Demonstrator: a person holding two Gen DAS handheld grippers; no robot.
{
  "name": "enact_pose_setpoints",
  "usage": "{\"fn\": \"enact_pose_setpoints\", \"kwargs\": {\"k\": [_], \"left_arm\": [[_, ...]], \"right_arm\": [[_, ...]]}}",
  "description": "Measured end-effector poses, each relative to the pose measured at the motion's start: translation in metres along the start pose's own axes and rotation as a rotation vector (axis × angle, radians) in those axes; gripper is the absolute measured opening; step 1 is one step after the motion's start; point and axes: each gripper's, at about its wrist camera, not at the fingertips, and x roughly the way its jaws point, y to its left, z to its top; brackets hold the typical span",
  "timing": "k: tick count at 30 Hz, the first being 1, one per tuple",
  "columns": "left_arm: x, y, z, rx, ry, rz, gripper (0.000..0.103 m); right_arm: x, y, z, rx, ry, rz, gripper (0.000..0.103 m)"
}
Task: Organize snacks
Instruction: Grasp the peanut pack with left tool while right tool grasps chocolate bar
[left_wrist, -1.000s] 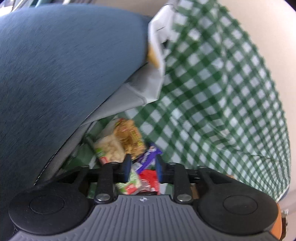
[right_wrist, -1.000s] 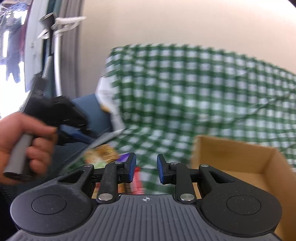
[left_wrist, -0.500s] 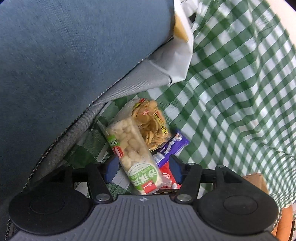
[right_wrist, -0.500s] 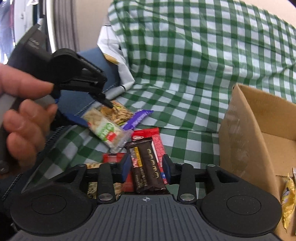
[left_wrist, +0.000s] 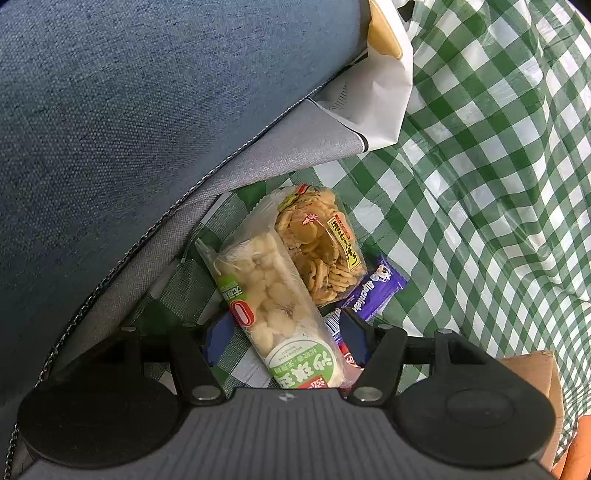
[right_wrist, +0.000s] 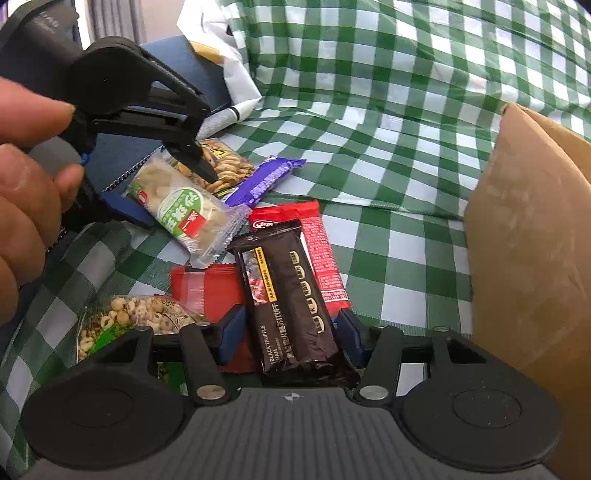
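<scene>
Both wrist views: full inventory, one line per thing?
puffed snack pack: 1, clear with green label, between left jaws
cracker pack: 1, clear, brown crackers, behind it
purple bar: 1, beside crackers
dark truffle bar: 1, between right jaws
red packs: 2, under dark bar
lotus-seed bag: 1, near left
cardboard box: 1, brown, right
checked cloth: green-white, underneath
blue cushion: 1, left
left gripper: open
right gripper: open

green checked cloth (right_wrist: 388, 110), blue upholstered cushion (left_wrist: 147, 110), daylight
</scene>
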Motion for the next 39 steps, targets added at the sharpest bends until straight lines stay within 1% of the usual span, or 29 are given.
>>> {"fn": "enact_pose_setpoints", "kwargs": {"k": [1, 2, 3, 4, 6, 7, 8, 13, 16, 19, 22, 24, 26, 28, 29, 30, 31, 33, 34, 35, 37, 39], "left_arm": [[-0.001, 0.0, -0.001, 0.006, -0.003, 0.001, 0.067], [-0.001, -0.001, -0.001, 0.015, -0.005, 0.004, 0.063], [-0.002, -0.001, -0.001, 0.027, -0.005, 0.008, 0.06], [-0.001, -0.002, -0.001, 0.041, -0.005, 0.019, 0.054], [-0.004, -0.004, -0.002, 0.079, -0.013, 0.035, 0.048], [-0.005, -0.005, -0.002, 0.095, -0.02, 0.035, 0.042], [-0.009, -0.006, -0.003, 0.116, -0.032, 0.033, 0.04], [-0.029, -0.01, -0.013, 0.21, -0.065, 0.018, 0.039], [-0.043, -0.01, -0.021, 0.257, -0.078, 0.003, 0.039], [-0.059, -0.008, -0.028, 0.299, -0.092, -0.022, 0.039], [-0.084, -0.003, -0.035, 0.336, -0.158, -0.006, 0.039], [-0.1, 0.003, -0.04, 0.343, -0.178, -0.033, 0.039], [-0.11, 0.008, -0.049, 0.353, -0.154, -0.072, 0.039], [-0.113, 0.011, -0.06, 0.382, -0.08, -0.121, 0.039], [-0.113, 0.009, -0.066, 0.409, -0.039, -0.147, 0.039], [-0.112, 0.006, -0.074, 0.458, 0.0, -0.162, 0.039], [-0.111, 0.003, -0.082, 0.512, 0.024, -0.155, 0.039], [-0.106, -0.006, -0.1, 0.641, 0.05, -0.091, 0.039], [-0.104, -0.006, -0.107, 0.681, 0.068, -0.068, 0.039], [-0.1, -0.007, -0.113, 0.711, 0.09, -0.047, 0.039], [-0.094, -0.008, -0.119, 0.752, 0.105, -0.008, 0.039], [-0.09, -0.01, -0.122, 0.765, 0.111, 0.016, 0.04]], "right_arm": [[-0.001, 0.001, 0.0, -0.009, -0.003, 0.0, 0.045], [-0.002, 0.002, -0.001, -0.018, -0.01, -0.002, 0.041], [-0.003, 0.001, -0.001, -0.02, -0.015, -0.003, 0.041], [-0.004, 0.0, -0.001, -0.019, -0.019, 0.006, 0.041], [-0.009, 0.0, -0.001, -0.014, -0.026, 0.026, 0.041], [-0.013, 0.001, -0.001, -0.016, -0.033, 0.027, 0.041], [-0.019, 0.003, -0.002, -0.022, -0.043, 0.028, 0.041], [-0.053, 0.011, -0.001, -0.083, -0.087, 0.034, 0.041], [-0.072, 0.012, -0.003, -0.099, -0.096, 0.03, 0.041], [-0.09, 0.009, -0.011, -0.08, -0.081, 0.023, 0.041], [-0.103, 0.012, -0.023, -0.078, -0.044, 0.027, 0.041], [-0.107, 0.016, -0.034, -0.094, -0.025, 0.015, 0.041], [-0.108, 0.019, -0.045, -0.112, -0.001, 0.001, 0.041], [-0.107, 0.021, -0.052, -0.105, 0.027, -0.003, 0.041], [-0.107, 0.02, -0.055, -0.092, 0.043, -0.001, 0.041], [-0.106, 0.019, -0.058, -0.075, 0.06, 0.0, 0.041], [-0.106, 0.018, -0.06, -0.06, 0.075, 0.0, 0.041], [-0.103, 0.016, -0.065, -0.037, 0.112, 0.004, 0.041], [-0.102, 0.015, -0.068, -0.031, 0.132, 0.003, 0.041], [-0.101, 0.015, -0.071, -0.03, 0.147, 0.002, 0.041], [-0.098, 0.014, -0.077, -0.033, 0.178, 0.002, 0.041], [-0.097, 0.012, -0.079, -0.031, 0.179, 0.005, 0.042]]}}
